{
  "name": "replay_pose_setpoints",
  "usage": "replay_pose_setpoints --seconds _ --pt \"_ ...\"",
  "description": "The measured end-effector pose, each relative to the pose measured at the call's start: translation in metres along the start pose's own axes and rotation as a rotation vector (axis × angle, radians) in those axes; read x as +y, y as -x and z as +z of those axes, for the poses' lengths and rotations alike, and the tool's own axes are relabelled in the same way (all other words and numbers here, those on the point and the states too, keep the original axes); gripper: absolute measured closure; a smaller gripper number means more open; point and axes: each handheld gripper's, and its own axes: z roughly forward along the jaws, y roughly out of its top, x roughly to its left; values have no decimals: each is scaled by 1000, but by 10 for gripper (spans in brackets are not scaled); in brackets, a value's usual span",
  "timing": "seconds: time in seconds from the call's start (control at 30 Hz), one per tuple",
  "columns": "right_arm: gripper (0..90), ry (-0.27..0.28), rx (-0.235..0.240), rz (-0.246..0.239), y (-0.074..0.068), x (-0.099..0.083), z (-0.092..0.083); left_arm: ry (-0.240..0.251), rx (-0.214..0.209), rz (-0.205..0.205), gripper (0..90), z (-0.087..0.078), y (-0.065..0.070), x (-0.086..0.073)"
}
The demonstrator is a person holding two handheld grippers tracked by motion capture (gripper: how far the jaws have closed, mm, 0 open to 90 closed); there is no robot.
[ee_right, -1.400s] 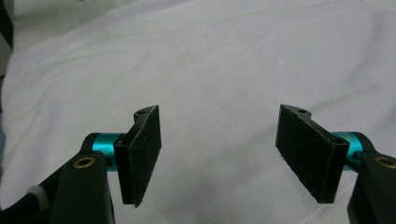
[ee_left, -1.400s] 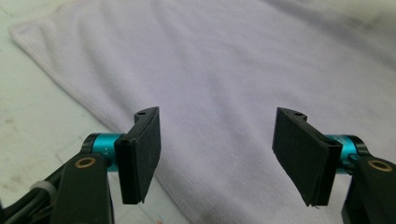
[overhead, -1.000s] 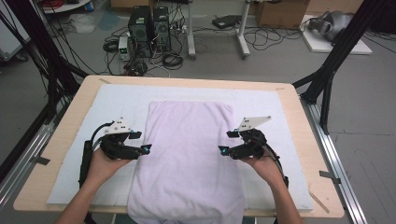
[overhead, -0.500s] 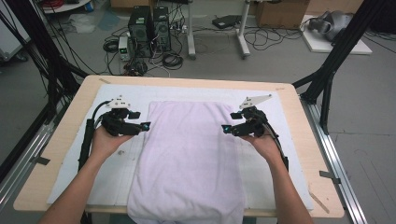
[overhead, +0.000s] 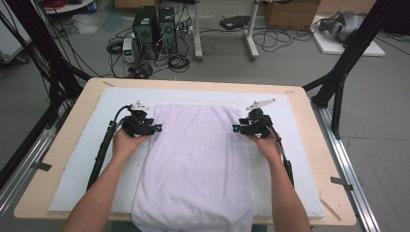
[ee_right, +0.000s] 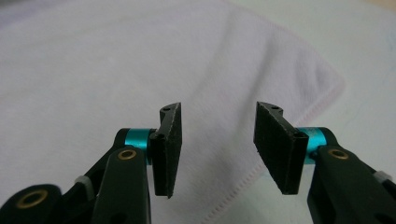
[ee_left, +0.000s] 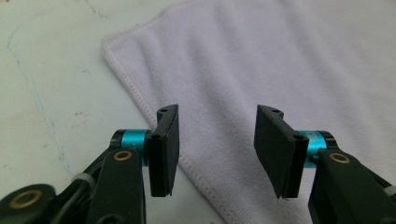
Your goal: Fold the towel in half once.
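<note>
A pale lilac towel (overhead: 196,164) lies flat on the white mat, its near end hanging over the table's front edge. My left gripper (overhead: 155,128) is at the towel's left edge near the far corner, pointing inward. Its jaws have just been closing and stand open above the hemmed edge (ee_left: 140,100), gripping nothing. My right gripper (overhead: 235,128) is at the towel's right edge, opposite the left one. Its jaws have also been closing and stand open over the towel's hem (ee_right: 243,182), with nothing pressed between the pads.
The white mat (overhead: 300,145) covers most of the wooden table (overhead: 67,130). Black frame struts (overhead: 338,77) rise at the table's right and left. Computers (overhead: 154,24) and cables lie on the floor beyond the far edge.
Both hands have moved away from me along the towel's sides toward its far corners and sunk slightly. Both pairs of jaws stand narrower than before.
</note>
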Motion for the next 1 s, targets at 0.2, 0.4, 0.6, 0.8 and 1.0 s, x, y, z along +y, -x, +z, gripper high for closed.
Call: replay_pose_setpoints --seconds 0.2,0.4,0.6,0.8,1.0 --pt "551 -17 -35 58 6 -15 14 -34 34 -3 653 9 0 -3" --pt "784 -51 -86 23 -3 -9 19 -50 53 -45 858 7 -2 -1" --pt "866 -43 -50 22 -5 -2 12 -40 44 -47 878 -3 -5 1" --pt "868 9 -1 19 -7 7 -8 22 16 -29 879 -23 -6 6" --pt "867 19 50 -6 -13 17 -33 64 -20 21 879 -48 -1 10"
